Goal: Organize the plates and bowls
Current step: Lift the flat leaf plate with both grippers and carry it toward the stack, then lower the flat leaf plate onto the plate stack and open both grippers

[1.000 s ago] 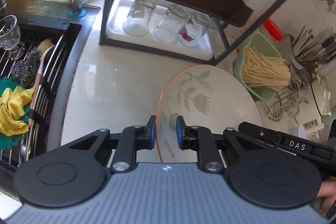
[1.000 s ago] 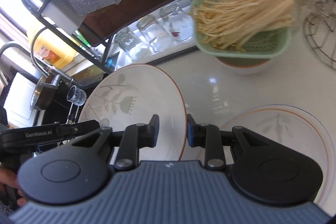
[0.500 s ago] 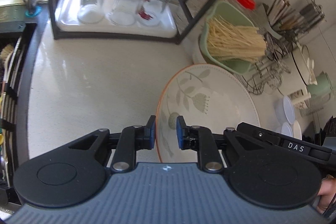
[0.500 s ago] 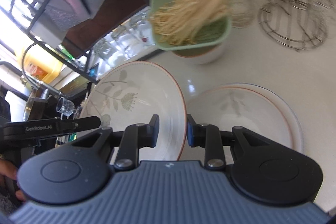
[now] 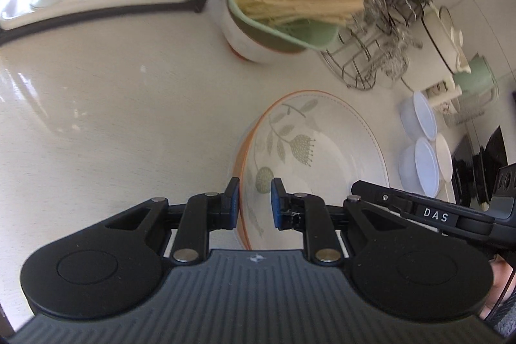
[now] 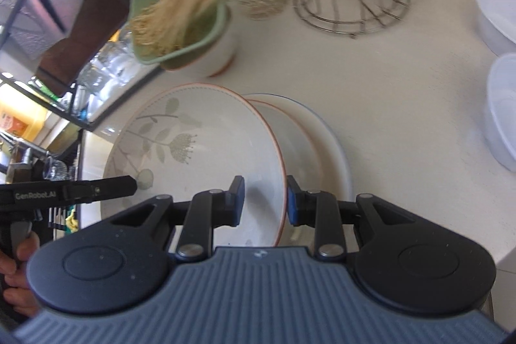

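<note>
Left wrist view: left tool pinches the rim of the flower plate.
Right tool: pinches the plate's other rim.
Plate: held between both tools, above the bench.
Second plate: on the bench, just past the right tool.

At the upper middle of the right wrist view, the wire rack and noodles smear with blur. The flowered plate hides most of the plate beneath.
</note>
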Demonstrator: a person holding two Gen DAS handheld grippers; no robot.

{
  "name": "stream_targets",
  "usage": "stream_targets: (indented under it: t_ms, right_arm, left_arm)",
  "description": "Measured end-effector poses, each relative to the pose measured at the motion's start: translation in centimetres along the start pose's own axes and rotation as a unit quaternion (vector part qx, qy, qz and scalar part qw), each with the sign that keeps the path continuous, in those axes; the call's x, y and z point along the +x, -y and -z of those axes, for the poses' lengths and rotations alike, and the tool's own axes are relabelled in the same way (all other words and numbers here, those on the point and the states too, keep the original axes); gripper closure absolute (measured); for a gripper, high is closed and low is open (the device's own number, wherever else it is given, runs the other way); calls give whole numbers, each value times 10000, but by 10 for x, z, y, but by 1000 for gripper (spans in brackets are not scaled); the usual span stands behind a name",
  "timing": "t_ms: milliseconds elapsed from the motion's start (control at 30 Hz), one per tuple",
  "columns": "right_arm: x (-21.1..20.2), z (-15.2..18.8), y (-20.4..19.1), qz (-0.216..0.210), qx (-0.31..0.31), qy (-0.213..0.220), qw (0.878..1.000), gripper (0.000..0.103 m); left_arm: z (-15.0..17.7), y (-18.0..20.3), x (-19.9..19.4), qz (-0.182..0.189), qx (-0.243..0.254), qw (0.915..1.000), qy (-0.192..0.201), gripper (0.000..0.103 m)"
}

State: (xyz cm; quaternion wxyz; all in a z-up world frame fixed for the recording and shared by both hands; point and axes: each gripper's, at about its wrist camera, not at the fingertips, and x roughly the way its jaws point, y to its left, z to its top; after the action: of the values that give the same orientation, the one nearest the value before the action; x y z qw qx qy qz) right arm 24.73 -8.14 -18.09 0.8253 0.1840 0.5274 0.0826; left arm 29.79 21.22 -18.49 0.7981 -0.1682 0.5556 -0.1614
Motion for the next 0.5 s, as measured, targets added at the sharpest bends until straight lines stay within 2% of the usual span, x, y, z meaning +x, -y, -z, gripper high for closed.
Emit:
stream_targets:
  t_ms: [267, 500]
  right_arm:
    - [5, 2, 17, 10, 136, -27, 9999, 74]
    - [15, 0, 16, -94, 102, -82, 9999, 74]
  left_arm:
    - [0, 11, 16, -162, 134, 9994, -289, 82]
    - [-3, 8, 18, -368, -62, 9985, -391, 82]
